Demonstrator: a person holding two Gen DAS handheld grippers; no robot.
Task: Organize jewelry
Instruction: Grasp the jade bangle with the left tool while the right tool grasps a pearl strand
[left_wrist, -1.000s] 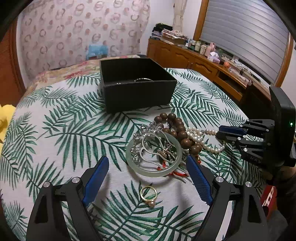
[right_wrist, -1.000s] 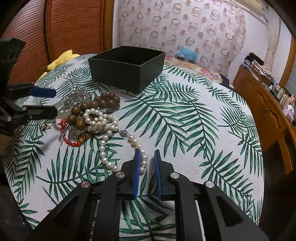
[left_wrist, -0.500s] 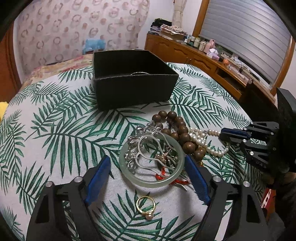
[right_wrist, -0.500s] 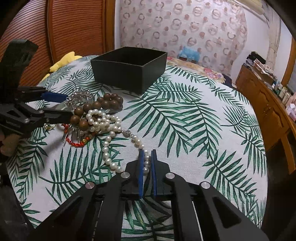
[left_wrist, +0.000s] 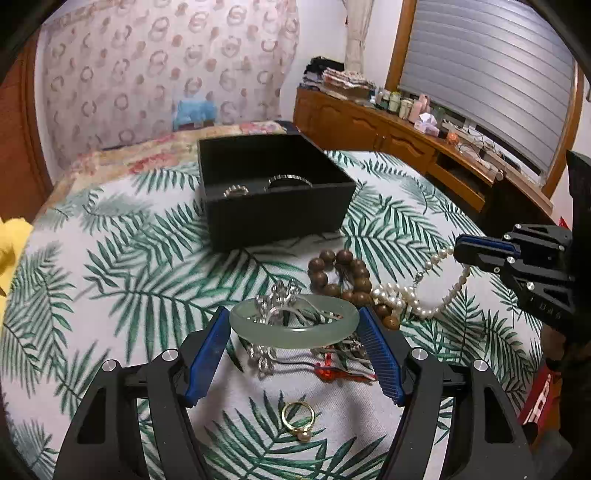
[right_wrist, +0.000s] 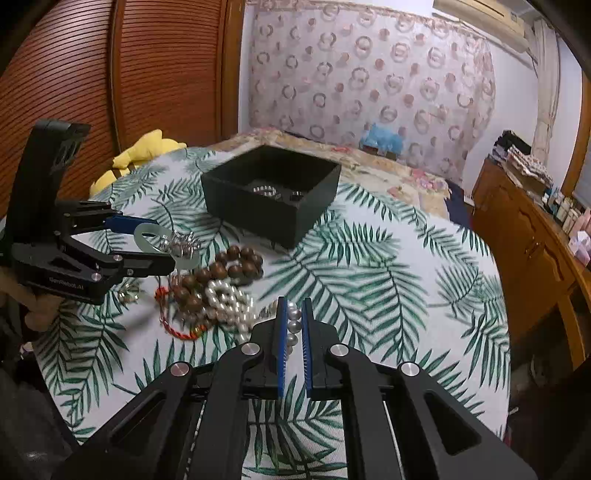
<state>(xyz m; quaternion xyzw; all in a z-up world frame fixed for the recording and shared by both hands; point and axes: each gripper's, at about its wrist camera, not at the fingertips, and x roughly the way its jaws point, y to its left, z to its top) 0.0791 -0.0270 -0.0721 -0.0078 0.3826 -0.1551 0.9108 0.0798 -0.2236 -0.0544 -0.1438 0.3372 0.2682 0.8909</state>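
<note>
My left gripper (left_wrist: 294, 332) is shut on a pale green jade bangle (left_wrist: 293, 325) and holds it raised above the jewelry pile; it also shows in the right wrist view (right_wrist: 147, 247). My right gripper (right_wrist: 293, 317) is shut on a pearl necklace (right_wrist: 229, 299), lifting one end; the strand hangs from it in the left wrist view (left_wrist: 424, 291). A black open box (left_wrist: 273, 199) stands behind the pile with two silver pieces inside. A wooden bead bracelet (left_wrist: 340, 273), silver hairpiece (left_wrist: 280, 295), red cord (left_wrist: 332, 371) and gold pearl ring (left_wrist: 298, 419) lie on the cloth.
The round table has a palm-leaf cloth (left_wrist: 110, 258). A yellow soft object (right_wrist: 140, 151) lies at its far edge. A wooden sideboard (left_wrist: 406, 140) with bottles stands beyond the table. A bed (right_wrist: 369, 166) lies behind the box.
My left gripper closed around the jade bangle and lifted it off the pile. My right gripper closed on the pearl necklace and raised its end.
</note>
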